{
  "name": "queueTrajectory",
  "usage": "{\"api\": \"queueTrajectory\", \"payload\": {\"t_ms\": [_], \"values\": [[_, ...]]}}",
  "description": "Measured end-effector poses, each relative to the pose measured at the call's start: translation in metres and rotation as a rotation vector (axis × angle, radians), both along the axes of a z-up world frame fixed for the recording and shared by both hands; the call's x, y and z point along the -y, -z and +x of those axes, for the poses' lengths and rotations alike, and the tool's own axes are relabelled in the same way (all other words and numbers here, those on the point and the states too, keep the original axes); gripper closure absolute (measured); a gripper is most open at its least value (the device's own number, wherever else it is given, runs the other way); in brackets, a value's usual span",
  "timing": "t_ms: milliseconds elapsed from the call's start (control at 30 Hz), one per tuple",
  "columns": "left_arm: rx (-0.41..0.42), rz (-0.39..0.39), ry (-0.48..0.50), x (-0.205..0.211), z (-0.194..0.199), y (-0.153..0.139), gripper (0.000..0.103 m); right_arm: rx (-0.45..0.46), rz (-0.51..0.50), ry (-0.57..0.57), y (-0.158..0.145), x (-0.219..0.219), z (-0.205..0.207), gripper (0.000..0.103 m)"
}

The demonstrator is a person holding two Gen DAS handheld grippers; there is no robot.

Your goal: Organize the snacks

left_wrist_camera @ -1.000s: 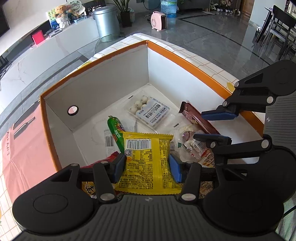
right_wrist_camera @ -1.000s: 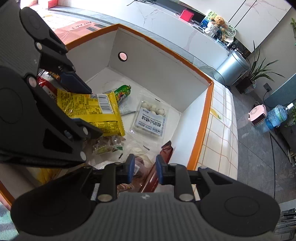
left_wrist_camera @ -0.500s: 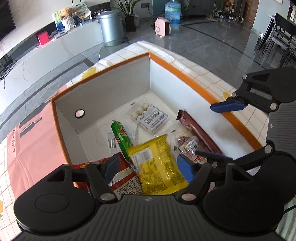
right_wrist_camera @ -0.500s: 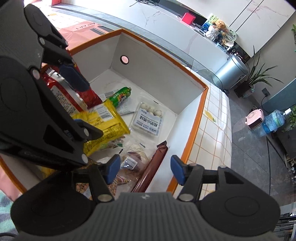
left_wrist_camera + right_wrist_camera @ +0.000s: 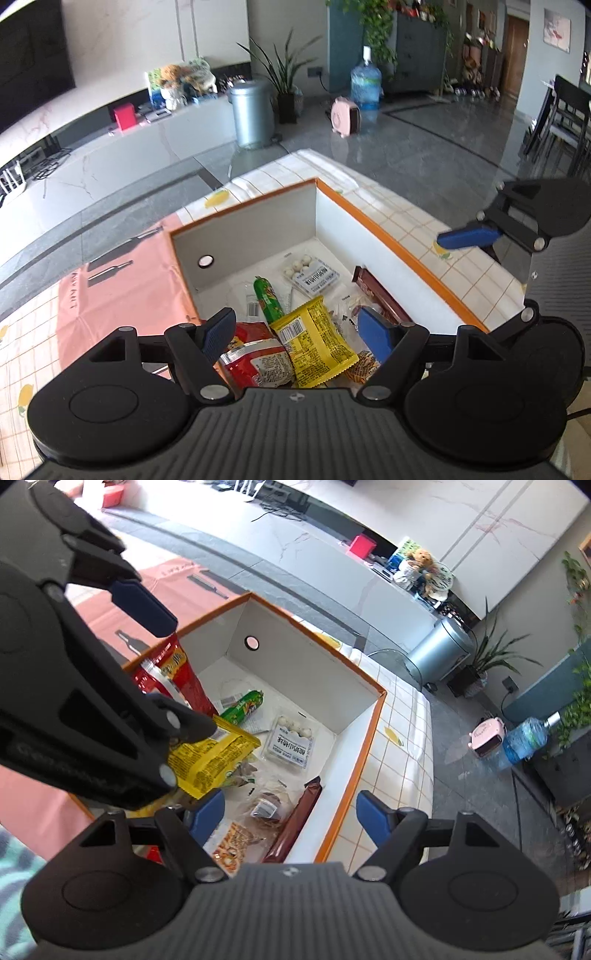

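Inside the orange-rimmed white box [image 5: 388, 236], a heap of snacks is seen on the floor. The yellow snack packet [image 5: 317, 341] lies tilted, partly over the red snack bag [image 5: 258, 363] and just beside the green sausage-shaped pack [image 5: 267, 301]. Toward the far corner a clear tray of white balls with a printed label [image 5: 312, 273] is set flat, apart from the yellow packet. A long brown bar wrapper [image 5: 380, 297] is laid along the right wall, and clear-wrapped small snacks [image 5: 267, 805] are bunched between it and the yellow packet. An orange-printed sachet [image 5: 231, 843] is seen at the near end.

The left gripper [image 5: 299, 330] is held above the near end of the box with its jaws spread wide; nothing is gripped between its blue pads [image 5: 218, 328], and the yellow packet and red bag are seen through the gap below. The right gripper [image 5: 290, 814] is likewise spread wide and empty, poised over the box's right rim, one pad above the snacks and the other above the tiled tablecloth [image 5: 406, 746]. The box is stood on that cloth, beside a pink sheet [image 5: 122, 288]. A round hole [image 5: 205, 261] is cut in the far wall.
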State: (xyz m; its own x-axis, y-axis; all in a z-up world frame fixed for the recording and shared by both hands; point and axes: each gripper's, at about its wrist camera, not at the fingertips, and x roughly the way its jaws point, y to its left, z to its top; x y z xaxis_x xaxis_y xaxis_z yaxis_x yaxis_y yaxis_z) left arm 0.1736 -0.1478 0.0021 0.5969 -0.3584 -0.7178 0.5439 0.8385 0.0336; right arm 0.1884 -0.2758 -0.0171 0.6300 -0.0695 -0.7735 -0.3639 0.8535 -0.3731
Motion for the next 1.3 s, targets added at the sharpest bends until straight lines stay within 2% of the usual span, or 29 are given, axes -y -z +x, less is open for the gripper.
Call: {"api": "queueTrajectory", "payload": {"t_ms": [200,400,600,833,967,1200,1300], "values": [[0.075,-0.06,-0.078,-0.027,-0.031,-0.02,0.015,0.054,0.175,0.099,-0.017,0.0,-0.035,0.021],[0.159,-0.104,-0.168,-0.051,-0.064,-0.035,0.015,0.145,0.347,0.168,-0.035,-0.008,-0.074,0.009],[0.237,-0.105,-0.261,-0.07,-0.089,-0.039,0.015,0.243,0.436,0.228,-0.045,-0.023,-0.107,0.004],[0.272,-0.077,-0.325,-0.083,-0.107,-0.029,0.015,0.28,0.462,0.271,-0.034,-0.042,-0.132,0.004],[0.248,-0.043,-0.344,-0.09,-0.116,-0.02,0.015,0.26,0.472,0.288,-0.022,-0.049,-0.138,0.004],[0.204,-0.094,-0.375,-0.109,-0.126,-0.009,0.015,0.24,0.464,0.289,-0.016,-0.059,-0.147,0.004],[0.199,-0.093,-0.379,-0.113,-0.128,-0.007,0.015,0.246,0.452,0.292,-0.016,-0.063,-0.151,0.004]]}}
